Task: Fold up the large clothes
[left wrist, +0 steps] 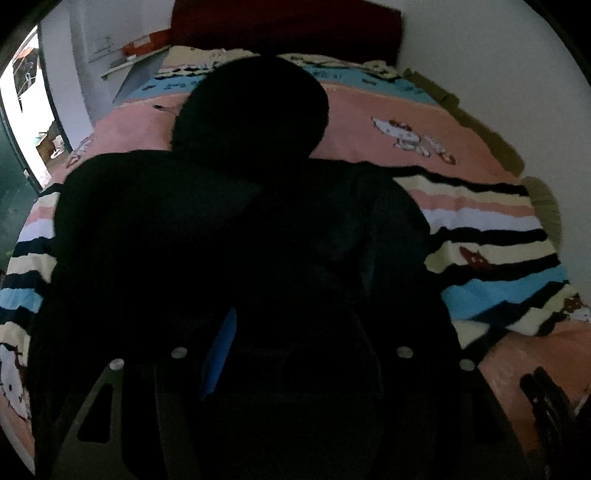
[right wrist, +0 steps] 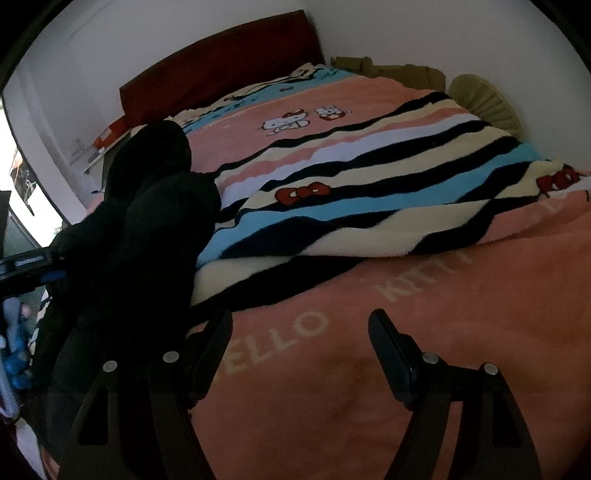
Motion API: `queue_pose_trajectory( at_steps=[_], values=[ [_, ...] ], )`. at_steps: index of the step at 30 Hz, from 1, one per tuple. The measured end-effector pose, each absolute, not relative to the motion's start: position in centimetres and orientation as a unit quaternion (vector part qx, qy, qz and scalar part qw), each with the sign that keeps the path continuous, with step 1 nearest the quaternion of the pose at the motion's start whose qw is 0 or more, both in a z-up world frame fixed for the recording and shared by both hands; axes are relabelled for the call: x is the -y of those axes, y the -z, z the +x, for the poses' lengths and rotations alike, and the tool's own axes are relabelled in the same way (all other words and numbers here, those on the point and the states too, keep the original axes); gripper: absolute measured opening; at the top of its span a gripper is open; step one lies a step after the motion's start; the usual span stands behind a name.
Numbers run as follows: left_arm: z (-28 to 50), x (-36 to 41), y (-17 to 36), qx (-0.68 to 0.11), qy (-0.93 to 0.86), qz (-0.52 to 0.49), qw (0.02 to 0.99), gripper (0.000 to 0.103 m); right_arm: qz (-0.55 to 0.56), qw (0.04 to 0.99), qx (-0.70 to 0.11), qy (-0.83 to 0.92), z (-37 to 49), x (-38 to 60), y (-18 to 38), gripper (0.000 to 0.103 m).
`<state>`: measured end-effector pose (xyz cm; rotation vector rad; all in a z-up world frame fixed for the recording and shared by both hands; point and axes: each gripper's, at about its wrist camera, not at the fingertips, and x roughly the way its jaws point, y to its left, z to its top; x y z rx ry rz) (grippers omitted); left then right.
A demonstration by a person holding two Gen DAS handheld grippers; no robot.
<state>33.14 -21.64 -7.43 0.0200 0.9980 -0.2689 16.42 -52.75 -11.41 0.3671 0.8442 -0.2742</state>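
Left hand-held gripper (left wrist: 291,354) hangs low over a black garment (left wrist: 236,229) that is spread on the bed. Its fingers are hard to make out against the dark cloth; only a blue pad (left wrist: 219,354) on the left finger and the metal screws on the arms stand out. The arms sit well apart, so the jaws stand open, and no cloth is seen pinched between them. In the left wrist view the garment fills most of the picture, with a rounded hood-like part lying toward the dark red headboard (left wrist: 284,33) and the body nearer the camera.

The right hand-held gripper (right wrist: 299,332) points down at the pink blanket (right wrist: 406,387), just right of the garment. Its jaws are apart with nothing between them but the blanket and the pale word HELLO. The left finger (right wrist: 214,343) lies at the edge of the black garment (right wrist: 147,240); whether it touches the cloth I cannot tell. The right finger (right wrist: 391,347) is over bare blanket.

A striped fold of the blanket (right wrist: 369,199), in black, cream, blue and pink with red bows, lies across the bed beyond the right gripper and beside the garment. A white wall (right wrist: 443,33) runs behind the bed.
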Motion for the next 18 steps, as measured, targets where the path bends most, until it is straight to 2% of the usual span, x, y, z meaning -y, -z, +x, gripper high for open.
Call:
queue_pose_trajectory(
  at_steps=[8,13,18],
  values=[
    [32.9,11.5,2.7,-0.440,0.091,-0.031,0.893,0.061,0.147,0.905,-0.389,0.090,17.3,49.0,8.4,0.075],
    [35.4,4.3,1.9,-0.438,0.046,-0.060,0.896,0.061,0.128,0.911,-0.389,0.052,20.0,45.1,6.8,0.075],
    [39.0,0.7,2.4,-0.434,0.030,-0.053,0.899,0.061,0.080,0.916,-0.393,0.011,26.0,39.4,5.2,0.075]
  ],
)
